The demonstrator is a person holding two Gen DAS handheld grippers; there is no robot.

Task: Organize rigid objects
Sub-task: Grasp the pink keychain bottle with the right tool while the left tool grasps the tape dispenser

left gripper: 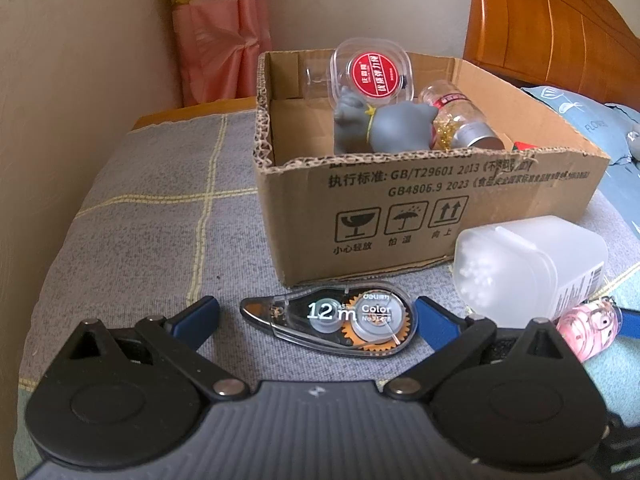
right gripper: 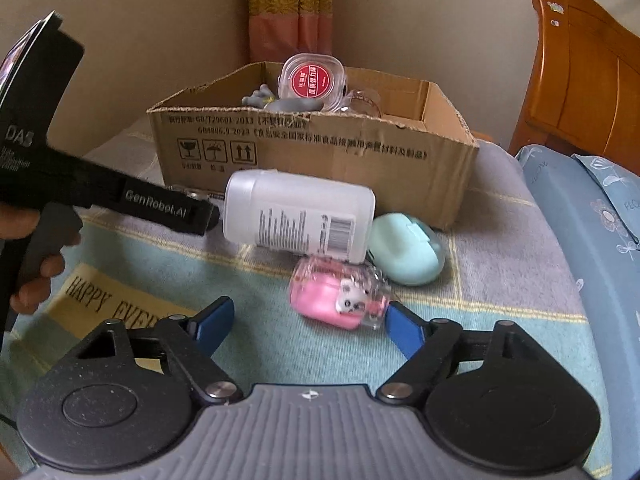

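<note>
Correction tape (left gripper: 334, 317) flat at six o'clock of the cardboard box (left gripper: 400, 208); frosted bottle (right gripper: 298, 216) on its side, pink case (right gripper: 340, 300) and mint case (right gripper: 408, 250) beside it

We see the open corrugated cardboard box (right gripper: 312, 148) at the back; before it lies the frosted white plastic bottle (right gripper: 298, 216) on its side — right of it the mint-green oval case (right gripper: 408, 250), nearer us the pink transparent case (right gripper: 340, 294).

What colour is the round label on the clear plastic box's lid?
Red with white lettering, clearest in the left wrist view.
</note>
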